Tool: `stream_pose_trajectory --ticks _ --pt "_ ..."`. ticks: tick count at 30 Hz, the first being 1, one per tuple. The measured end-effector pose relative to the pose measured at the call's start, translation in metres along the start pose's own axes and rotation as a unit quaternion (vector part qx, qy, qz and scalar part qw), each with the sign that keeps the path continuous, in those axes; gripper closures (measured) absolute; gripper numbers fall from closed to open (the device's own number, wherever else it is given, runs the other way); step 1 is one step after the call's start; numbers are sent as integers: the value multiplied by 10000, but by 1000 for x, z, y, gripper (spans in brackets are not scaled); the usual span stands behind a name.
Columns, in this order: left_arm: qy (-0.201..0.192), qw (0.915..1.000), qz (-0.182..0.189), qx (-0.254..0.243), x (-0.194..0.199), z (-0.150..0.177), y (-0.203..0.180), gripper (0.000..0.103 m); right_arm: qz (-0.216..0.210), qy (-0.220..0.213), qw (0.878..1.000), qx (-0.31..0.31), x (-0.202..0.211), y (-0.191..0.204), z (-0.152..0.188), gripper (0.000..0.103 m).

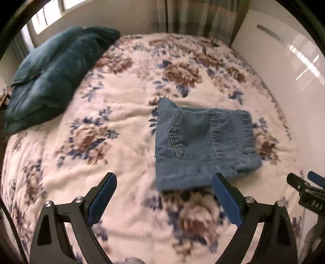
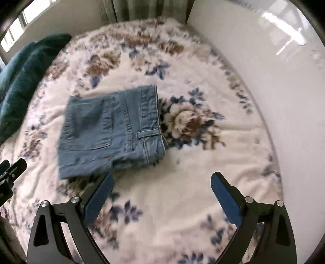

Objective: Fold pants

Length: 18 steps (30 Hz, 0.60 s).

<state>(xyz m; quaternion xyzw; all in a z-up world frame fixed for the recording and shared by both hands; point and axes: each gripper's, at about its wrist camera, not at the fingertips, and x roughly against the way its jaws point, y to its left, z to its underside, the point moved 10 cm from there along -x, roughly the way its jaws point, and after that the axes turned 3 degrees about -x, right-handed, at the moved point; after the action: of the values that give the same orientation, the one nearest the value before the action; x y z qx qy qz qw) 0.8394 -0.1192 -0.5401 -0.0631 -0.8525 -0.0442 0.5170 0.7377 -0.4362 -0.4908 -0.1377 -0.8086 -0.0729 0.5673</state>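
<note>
- My left gripper point(image 1: 163, 196) hangs nearest, jaws spread wide and empty over the blanket point(image 1: 113, 113), just short of the jeans' near hem.
- My right gripper point(image 2: 162, 195) is the same: jaws wide, nothing held, its left finger at the jeans' near corner.
- The jeans point(image 1: 203, 142) lie in a compact folded bundle mid-bed, back pocket up, waistband and belt loop on the right edge; the fold looks essentially finished to me.
- Risk: a finger snagging the near hem would drag the top layer and spoil the fold; the plush blanket could also bunch and skew the stack if I press down.
- The bed carries a floral fleece blanket, lightly rumpled; a dark teal throw point(image 1: 50, 75) is heaped at the far left.
- A glossy white panel point(image 2: 284, 91) flanks the right side, curtains point(image 1: 199, 18) and a window point(image 1: 46, 18) stand beyond.
</note>
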Motion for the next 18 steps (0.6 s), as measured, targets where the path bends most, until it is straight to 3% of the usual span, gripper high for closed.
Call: stream_pose_trajectory --ticks 4,11,18 --pt "-342 9994 -72 -15 76 8 -4 7 67 -294 9995 126 73 4 17 4" --pt "-743 9972 -42 -100 219 37 -5 7 -41 -807 9964 254 239 6 62 4" --pt "-937 9953 -31 -223 342 80 -9 7 -126 -1273 9913 310 387 9 111 4"
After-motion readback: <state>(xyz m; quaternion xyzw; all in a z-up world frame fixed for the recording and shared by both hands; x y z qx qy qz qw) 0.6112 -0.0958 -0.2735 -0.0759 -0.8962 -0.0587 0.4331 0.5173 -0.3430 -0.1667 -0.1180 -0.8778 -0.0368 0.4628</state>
